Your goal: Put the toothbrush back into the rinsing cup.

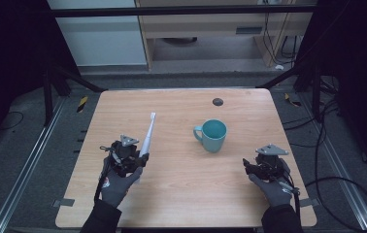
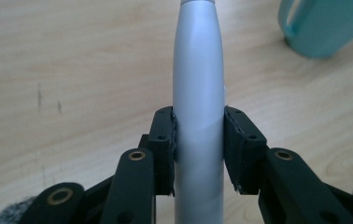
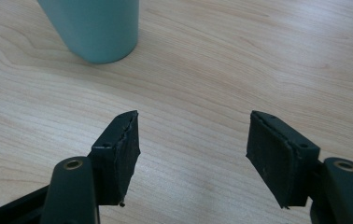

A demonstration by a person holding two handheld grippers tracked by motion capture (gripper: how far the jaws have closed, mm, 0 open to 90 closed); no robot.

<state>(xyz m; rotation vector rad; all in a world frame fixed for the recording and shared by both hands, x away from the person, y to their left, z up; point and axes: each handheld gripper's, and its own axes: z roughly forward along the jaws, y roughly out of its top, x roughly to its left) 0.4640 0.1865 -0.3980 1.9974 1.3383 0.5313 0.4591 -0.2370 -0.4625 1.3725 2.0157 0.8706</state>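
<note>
Because the left gripper (image 1: 138, 158) pinches the toothbrush (image 1: 147, 136) near its thick end, the head points away across the table (image 1: 181, 194), left of the cup (image 1: 212, 135); up close, both pads (image 2: 163, 140) press its grey handle (image 2: 198, 116); the right gripper (image 3: 193, 154) gapes wide, empty, near the cup (image 3: 95, 28), likely ready to steady it

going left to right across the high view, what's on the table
left gripper shut on the white electric toothbrush → teal mug → right gripper, fingers apart with nothing between them
</note>
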